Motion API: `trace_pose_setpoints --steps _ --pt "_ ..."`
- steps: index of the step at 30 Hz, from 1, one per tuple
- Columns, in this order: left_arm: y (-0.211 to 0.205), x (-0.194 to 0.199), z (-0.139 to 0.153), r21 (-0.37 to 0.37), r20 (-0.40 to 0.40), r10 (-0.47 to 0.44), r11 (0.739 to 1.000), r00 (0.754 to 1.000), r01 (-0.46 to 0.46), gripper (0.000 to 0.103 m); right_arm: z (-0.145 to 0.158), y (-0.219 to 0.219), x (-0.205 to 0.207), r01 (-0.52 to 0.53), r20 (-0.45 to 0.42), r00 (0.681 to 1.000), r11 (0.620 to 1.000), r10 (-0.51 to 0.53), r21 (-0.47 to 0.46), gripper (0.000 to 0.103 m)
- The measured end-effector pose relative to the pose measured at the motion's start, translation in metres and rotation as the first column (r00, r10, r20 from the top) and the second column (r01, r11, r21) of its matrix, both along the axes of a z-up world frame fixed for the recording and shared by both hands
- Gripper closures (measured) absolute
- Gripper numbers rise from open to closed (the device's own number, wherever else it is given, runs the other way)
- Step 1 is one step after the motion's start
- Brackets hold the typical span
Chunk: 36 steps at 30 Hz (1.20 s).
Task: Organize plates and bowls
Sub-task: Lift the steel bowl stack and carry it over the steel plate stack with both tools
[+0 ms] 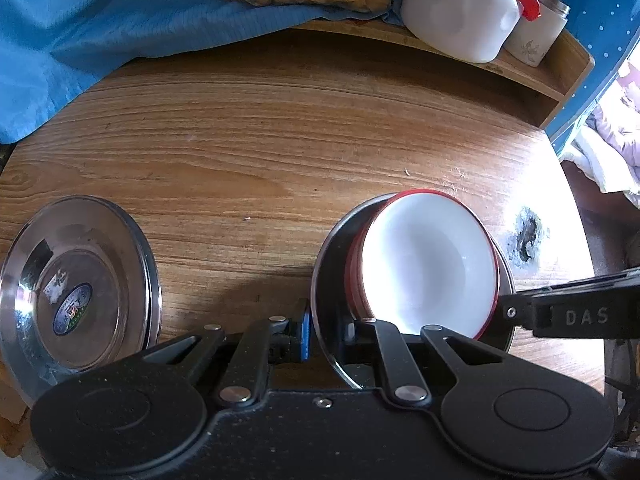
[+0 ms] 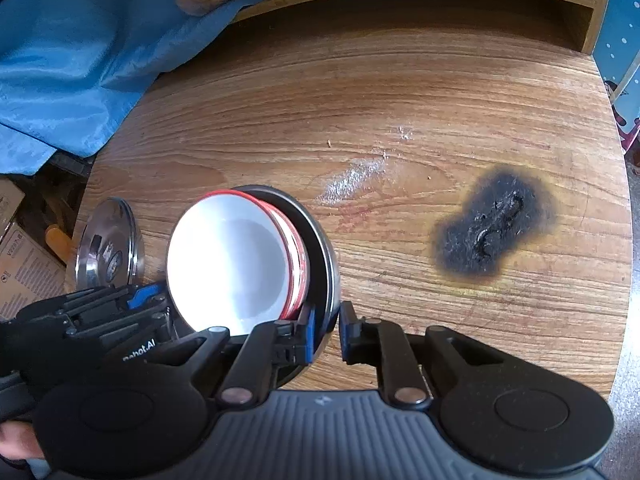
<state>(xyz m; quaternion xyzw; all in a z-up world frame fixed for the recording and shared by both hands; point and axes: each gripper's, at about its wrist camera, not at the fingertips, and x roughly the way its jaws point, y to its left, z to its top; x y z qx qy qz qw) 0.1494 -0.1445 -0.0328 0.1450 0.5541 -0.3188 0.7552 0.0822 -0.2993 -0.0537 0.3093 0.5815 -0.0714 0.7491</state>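
Left wrist view showed the left gripper (image 1: 320,334) clamped on the near rim of a steel bowl (image 1: 332,248), which held a nested stack of red-rimmed white bowls (image 1: 428,264), near the worktop's (image 1: 280,140) right edge. The right gripper (image 2: 326,332) pinched the opposite rim the same way. A second steel dish (image 1: 76,280) sat at the left edge. The steel was probably stiff but slick, the inner bowls likely breakable and loose, so a level two-sided rim hold seemed wisest.
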Motion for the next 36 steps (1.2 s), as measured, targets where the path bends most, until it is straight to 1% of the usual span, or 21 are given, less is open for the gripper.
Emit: trace_pose_setpoints --steps 5,8,13,21,29,36 --pt "0.002 0.004 -0.001 -0.015 -0.016 -0.019 1.000 1.000 0.018 0.092 0.000 0.003 0.000 0.024 -0.008 1.000 1.000 -0.024 -0.013 0.088" --pt "0.005 0.008 -0.001 -0.035 -0.042 -0.015 0.999 0.999 0.014 0.095 0.000 0.006 0.000 0.031 -0.012 0.999 0.999 -0.032 -0.027 0.088" --pt "0.004 0.004 0.000 -0.031 -0.025 -0.042 0.999 0.999 0.041 0.094 0.001 0.008 -0.002 0.045 -0.014 0.999 0.998 -0.045 -0.035 0.088" --pt "0.005 0.007 0.007 -0.047 -0.005 -0.057 0.997 0.998 0.056 0.095 0.008 0.009 -0.003 0.063 0.003 0.998 0.997 -0.063 -0.041 0.088" --pt "0.016 0.015 0.013 -0.075 0.001 -0.039 0.996 0.999 0.039 0.096 0.011 0.013 0.002 0.064 0.020 0.998 0.998 -0.064 -0.029 0.088" --pt "0.025 0.020 0.019 -0.084 0.015 -0.026 0.996 1.000 0.027 0.096 0.015 0.021 0.010 0.052 0.033 0.998 0.998 -0.051 -0.033 0.088"
